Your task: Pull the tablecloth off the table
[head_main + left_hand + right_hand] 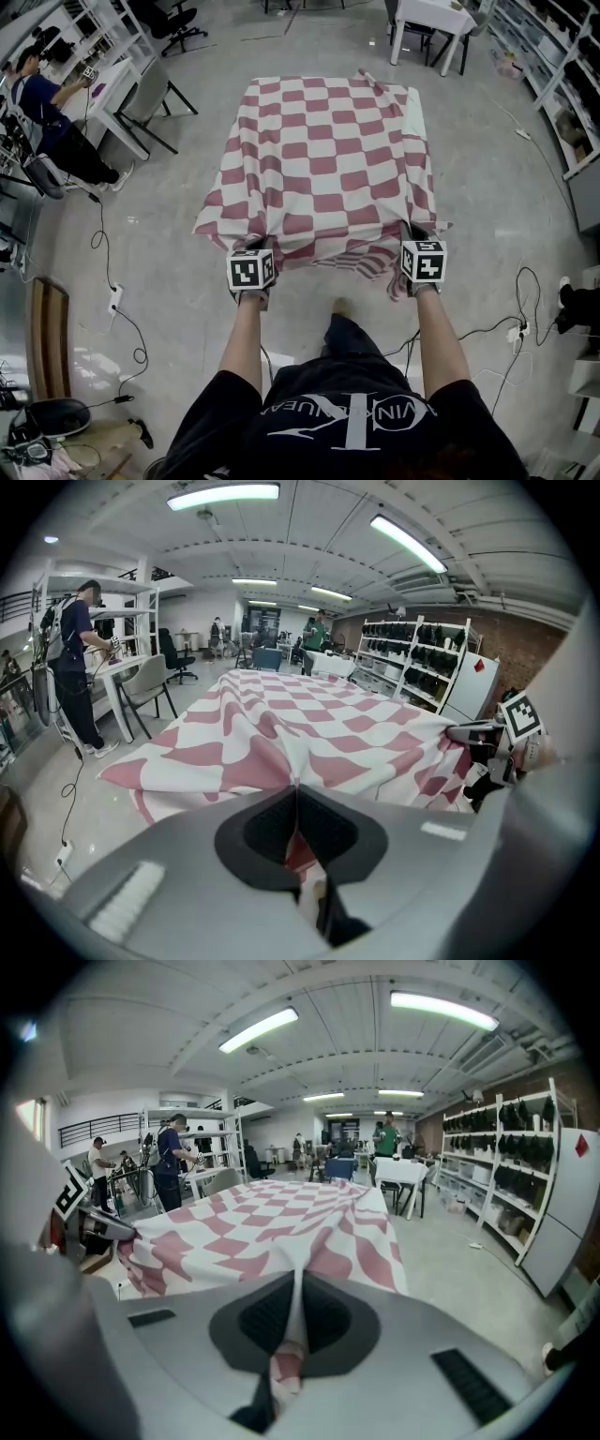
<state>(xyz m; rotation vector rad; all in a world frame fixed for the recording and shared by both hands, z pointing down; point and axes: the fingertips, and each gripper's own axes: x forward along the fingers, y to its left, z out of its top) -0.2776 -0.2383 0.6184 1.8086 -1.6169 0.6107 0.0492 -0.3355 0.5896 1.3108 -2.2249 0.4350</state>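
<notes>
A red-and-white checked tablecloth [323, 164] covers the table ahead of me, its near edge bunched and drooping between my hands. My left gripper [251, 246] is shut on the near left corner; in the left gripper view the cloth [281, 728] is pinched into a fold between the closed jaws of that gripper [296, 803]. My right gripper [419, 234] is shut on the near right corner, where the tablecloth [281, 1227] runs into the closed jaws of the right gripper [298, 1283]. The table itself is hidden under the cloth.
A grey chair [150, 98] and a white desk [111, 94] with a seated person [52, 117] stand at the far left. Another white table [433, 23] is at the far right. Cables [112, 272] cross the floor on both sides. Shelves [562, 84] line the right wall.
</notes>
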